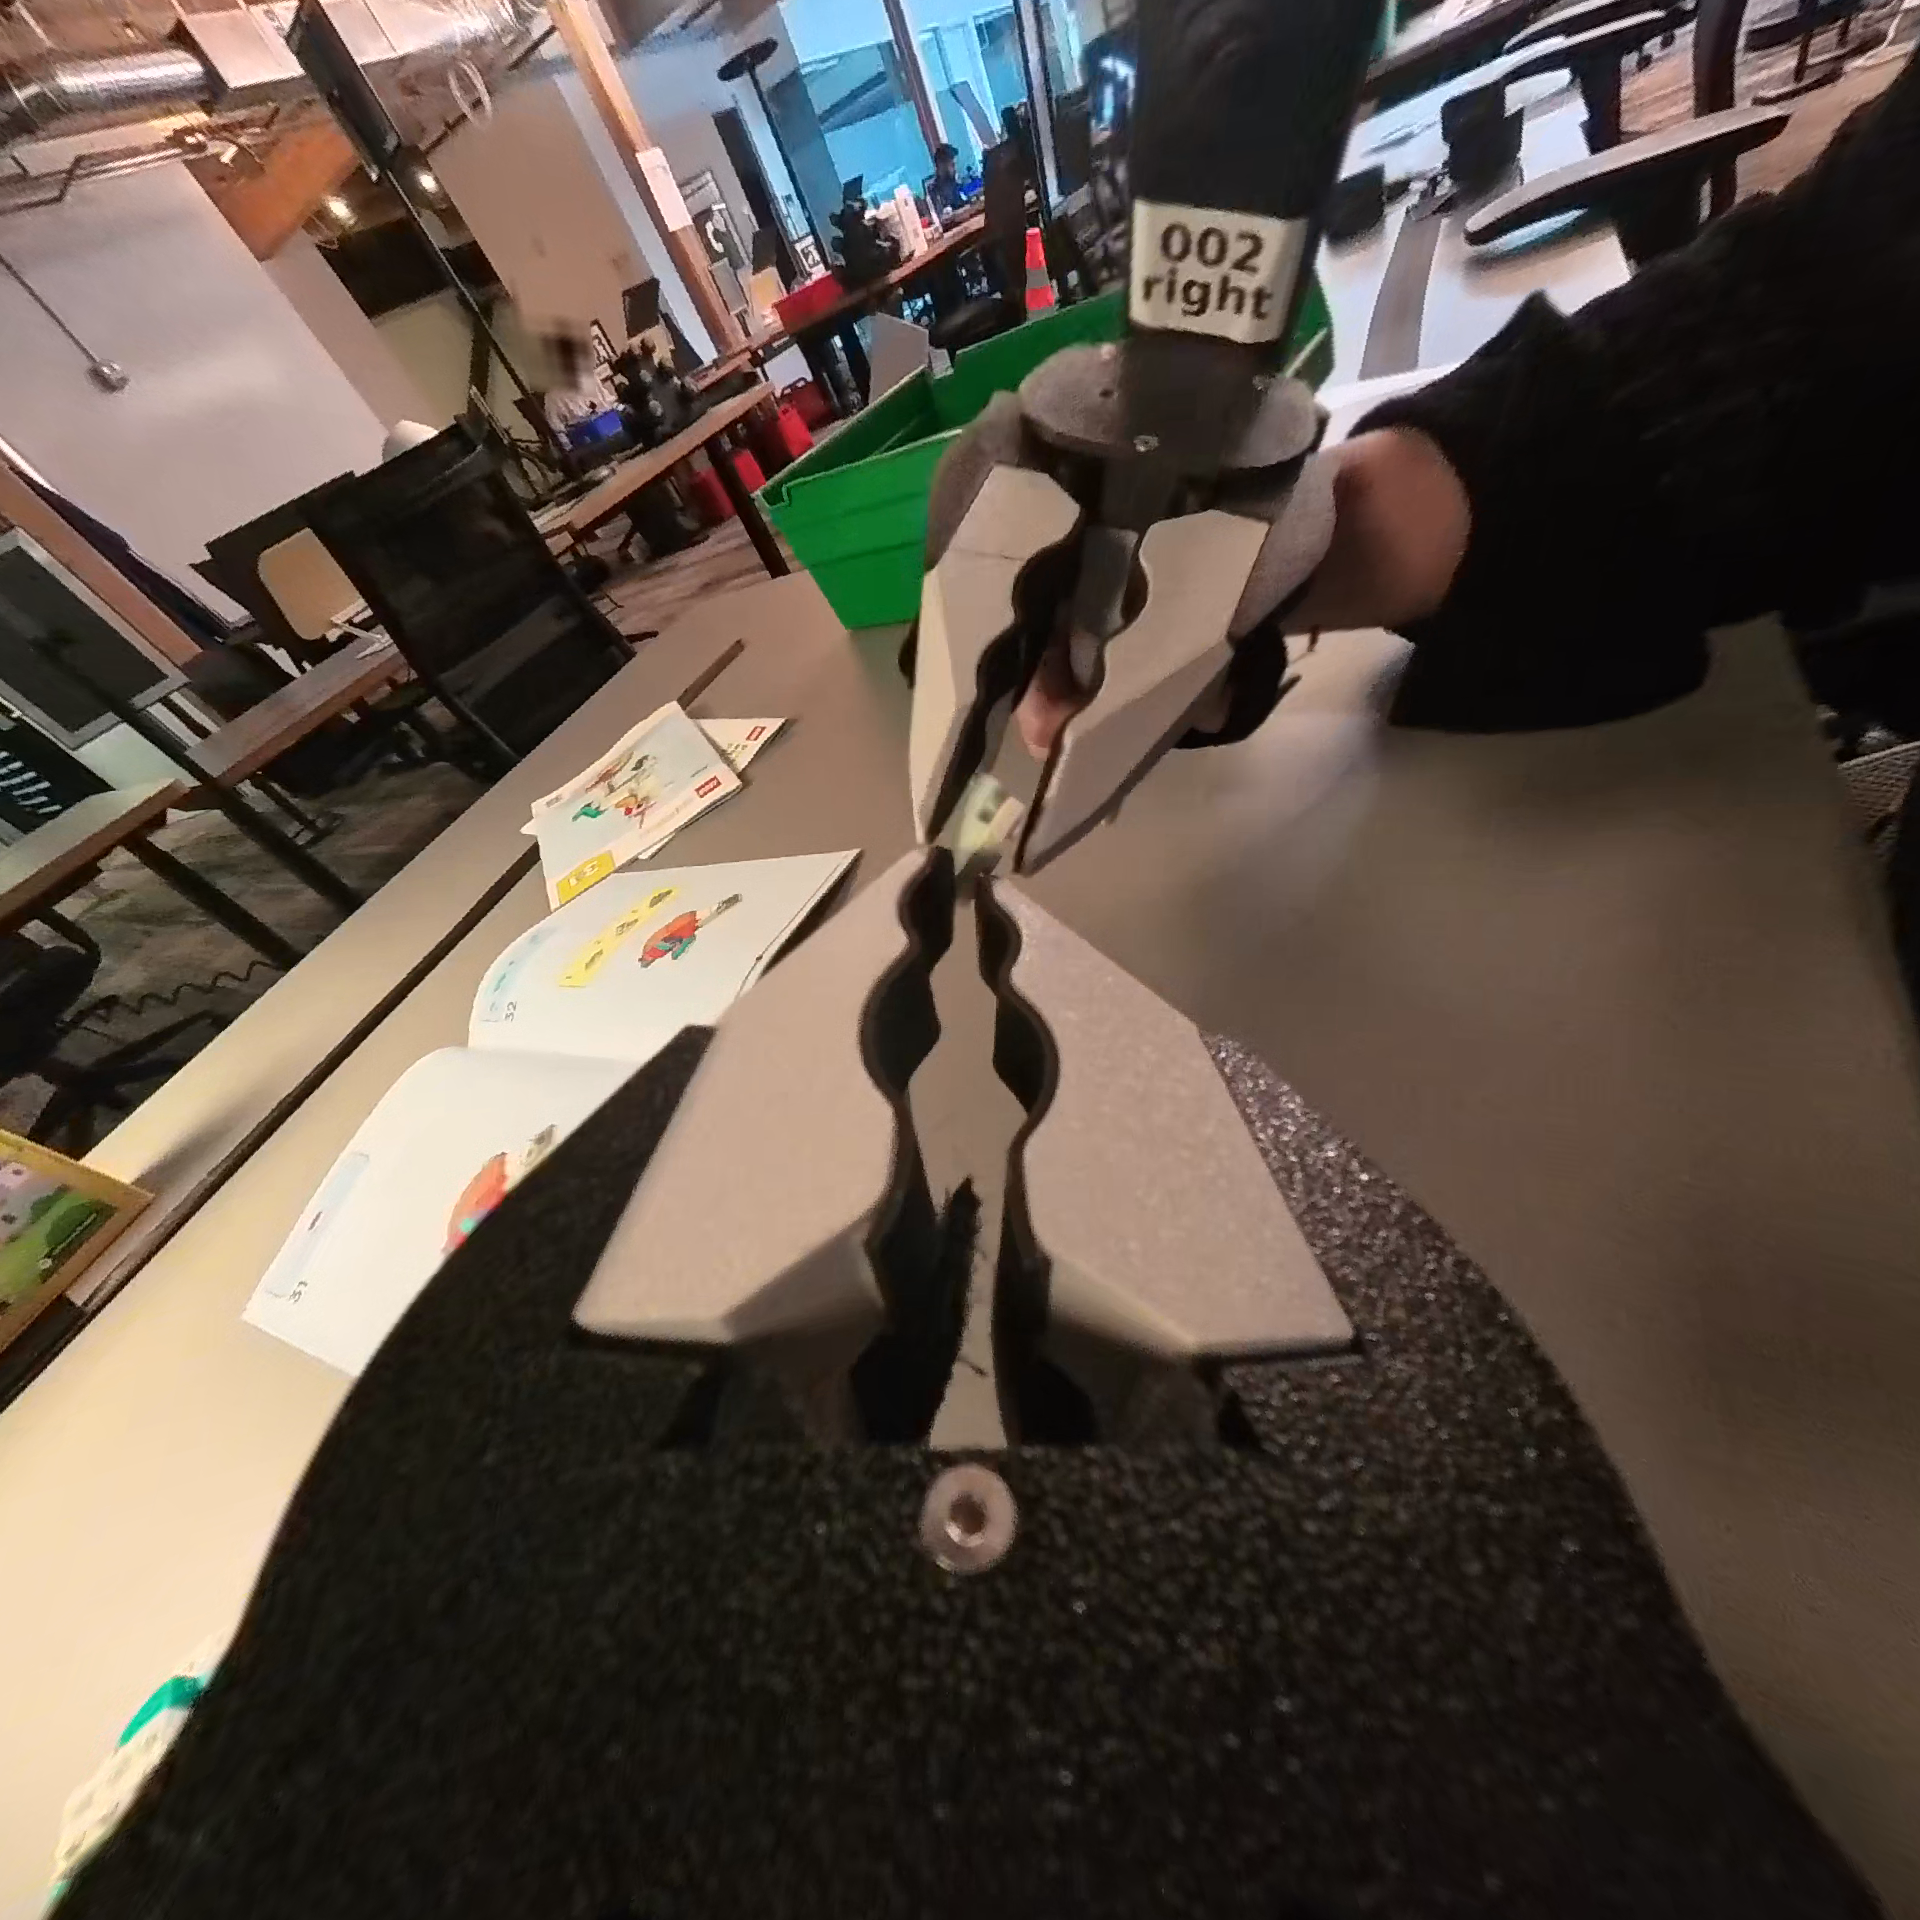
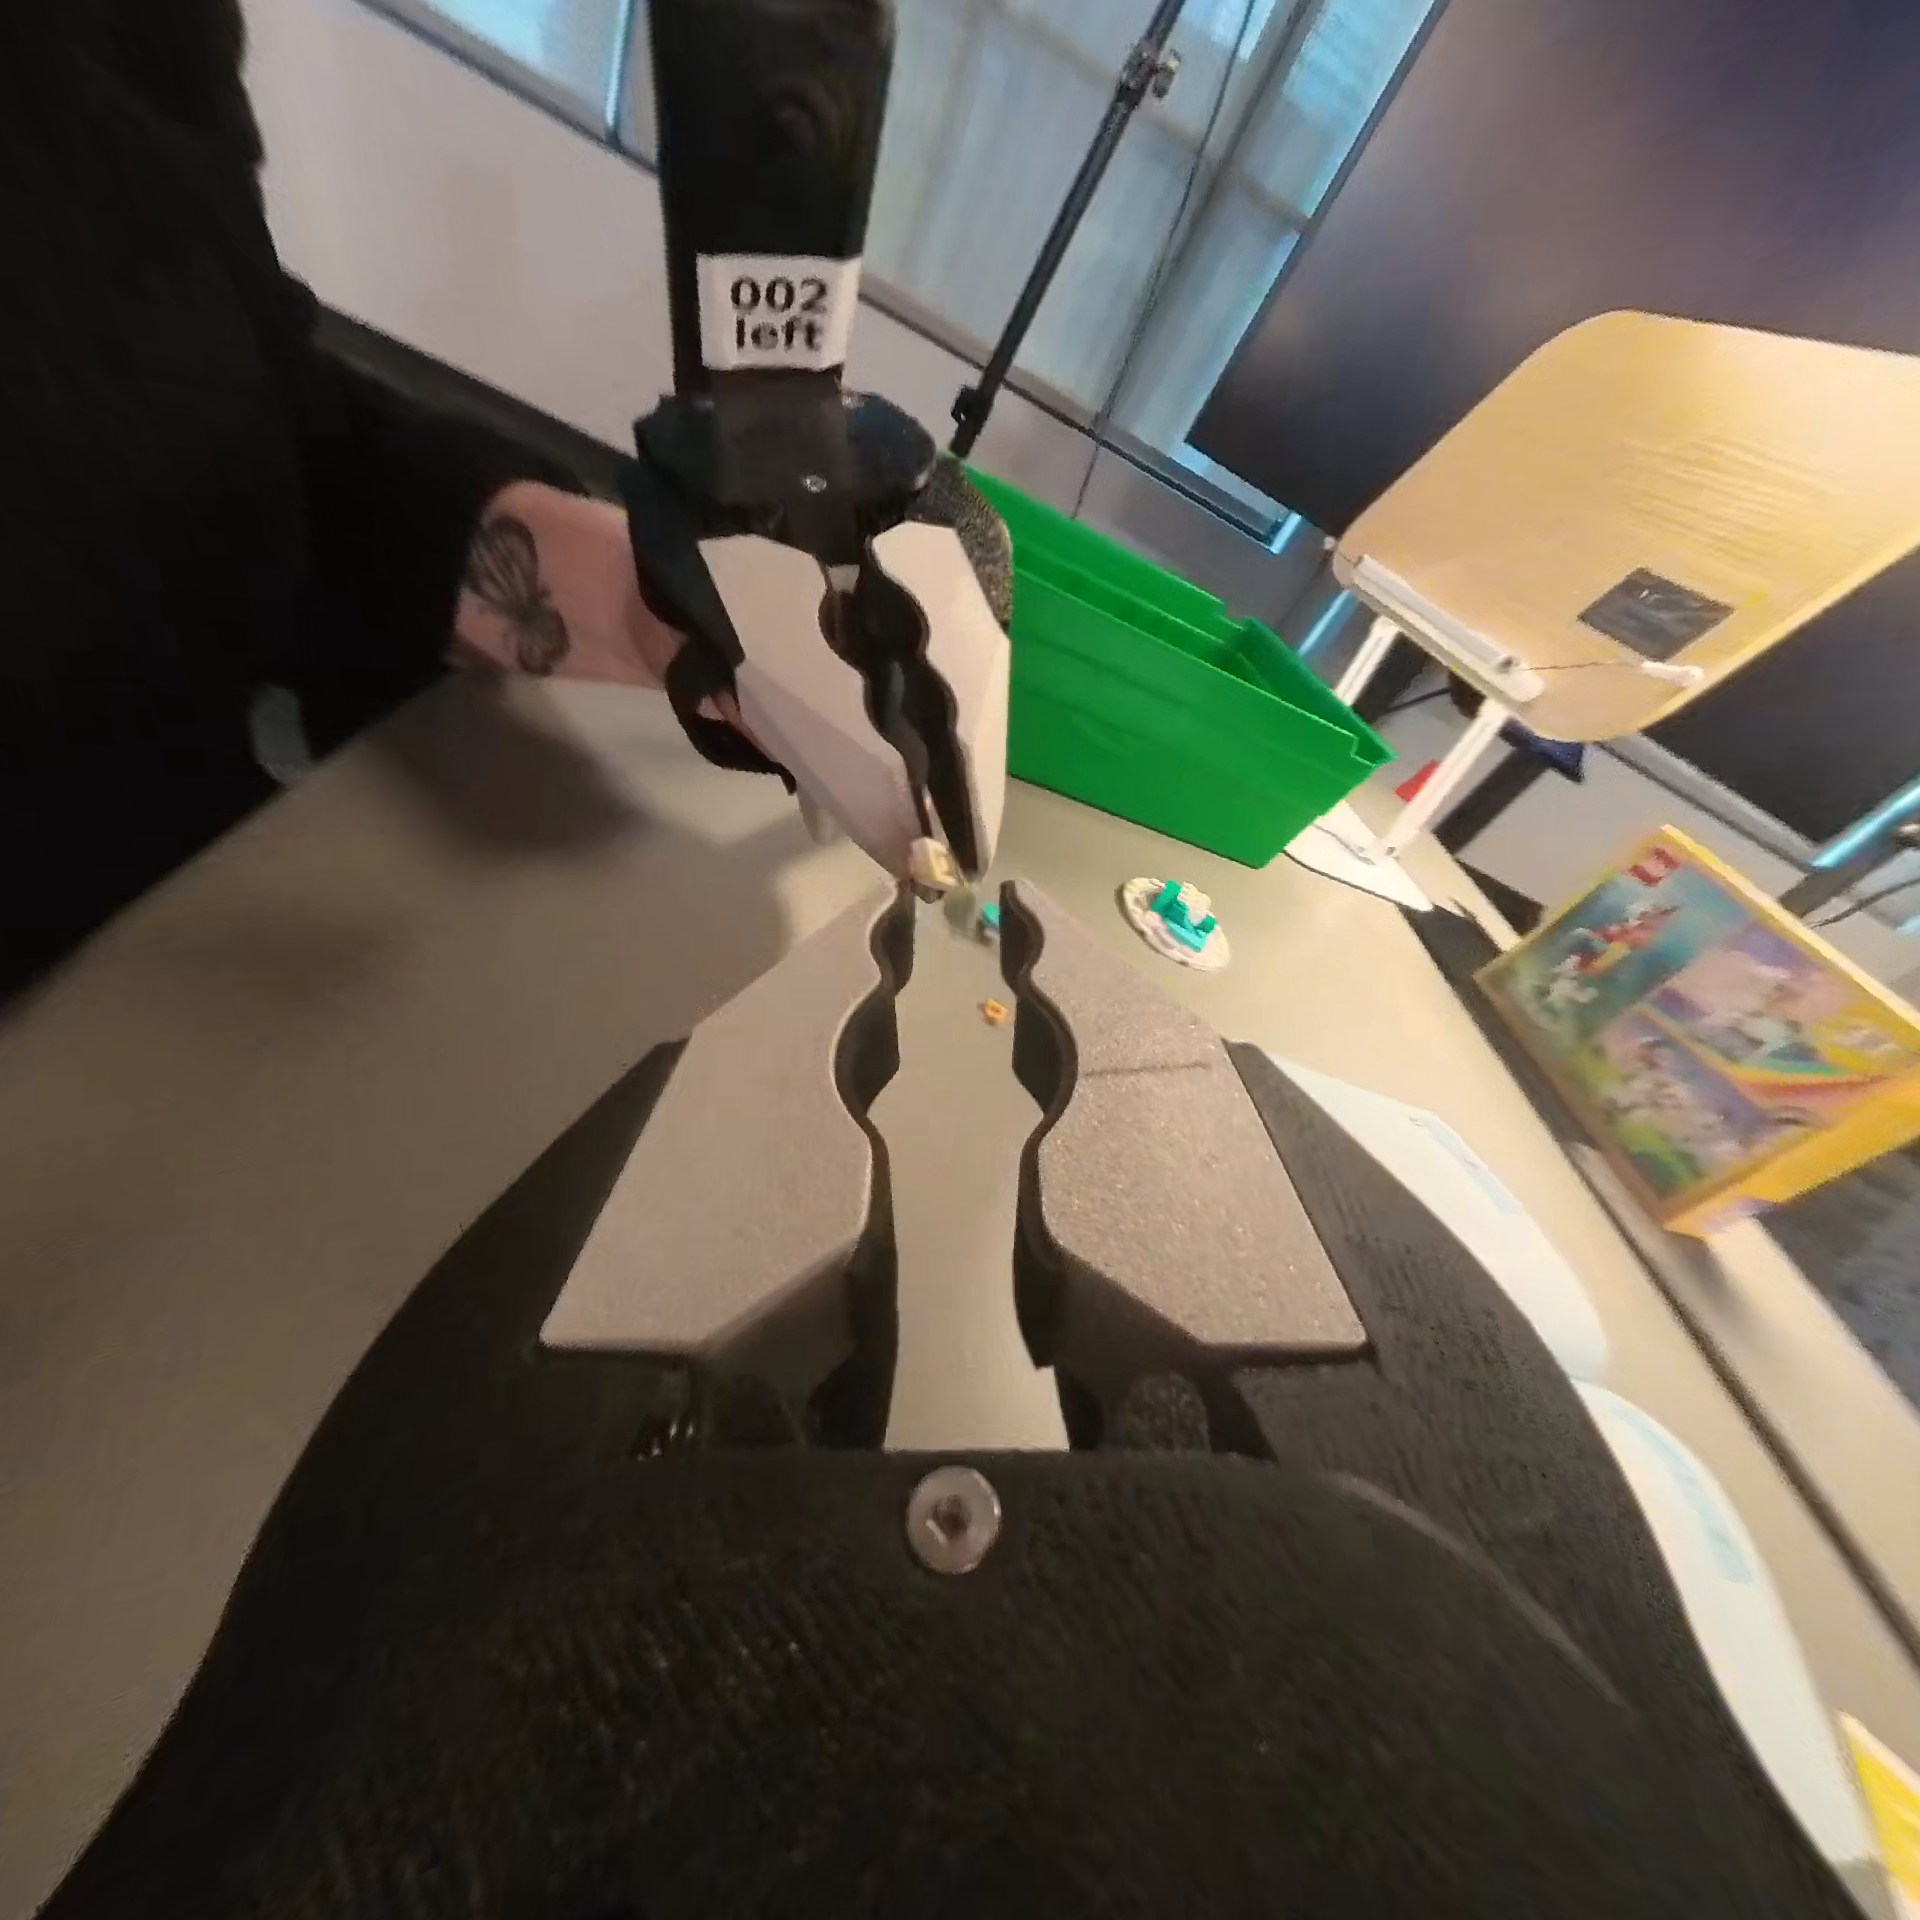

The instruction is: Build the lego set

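At the bottom of the left wrist view, your left tongs [image 1: 958,883] reach forward with their tips drawn almost together, clamped on a small cream lego piece [image 1: 985,821] held above the bench [image 1: 1455,1039]. Your right tongs [image 1: 975,847] come down from above to meet them tip to tip, and the piece sits in the gap between their fingers. Your right hand [image 1: 1382,540], in a black sleeve, grips the handle. On the bench to the left lie an open instruction booklet [image 1: 644,966] and, just beyond it, smaller booklets [image 1: 644,800]. A green bin [image 1: 862,520] stands at the far end of the bench.

In the right wrist view, your right tongs [image 2: 954,899] are released, with a clear gap between the fingers. Their left fingertip is just beside the cream lego piece [image 2: 928,860]; you cannot tell from here whether it touches. The left tongs [image 2: 940,868] descend from the upper left in your left hand [image 2: 561,613], pinching that piece at their very tips. Beyond the tips, on the bench [image 2: 312,1143], lie a small teal piece [image 2: 987,916] and a tiny orange piece [image 2: 995,1010]. To the right sits a round white plate with teal bricks on it [image 2: 1179,920]. The green bin [image 2: 1143,707] stands behind, and the lego box [image 2: 1704,1029] is at the right edge.
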Motion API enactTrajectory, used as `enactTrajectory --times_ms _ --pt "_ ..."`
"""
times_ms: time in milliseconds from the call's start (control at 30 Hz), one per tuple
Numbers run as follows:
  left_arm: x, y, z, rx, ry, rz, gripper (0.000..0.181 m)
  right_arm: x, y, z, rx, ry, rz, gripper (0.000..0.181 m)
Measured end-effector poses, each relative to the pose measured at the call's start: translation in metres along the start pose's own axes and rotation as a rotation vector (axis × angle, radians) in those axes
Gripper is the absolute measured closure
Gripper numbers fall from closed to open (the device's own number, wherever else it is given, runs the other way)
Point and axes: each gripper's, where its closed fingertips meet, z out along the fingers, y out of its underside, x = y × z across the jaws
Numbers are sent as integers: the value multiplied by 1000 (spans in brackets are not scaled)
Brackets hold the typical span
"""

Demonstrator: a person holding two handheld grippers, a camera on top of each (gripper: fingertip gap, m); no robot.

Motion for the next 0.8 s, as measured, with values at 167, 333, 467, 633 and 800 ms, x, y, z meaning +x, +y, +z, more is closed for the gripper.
enactTrajectory --times_ms 167,333,467,633,800 --pt "1 7 3 -29 9 -25 179 -3 8 4 -80 28 -118 178" --pt "-3 26 8 -118 -16 -26 179 1 26 5 -138 23 -41 170" --pt "-2 41 11 -177 -20 -1 178 3 33 2 -138 11 -7 162" --pt "2 44 14 -188 -4 4 179 -6 42 8 -202 -5 -96 177" --pt "-4 43 14 -166 -67 38 178 -5 43 7 -207 6 -171 178"
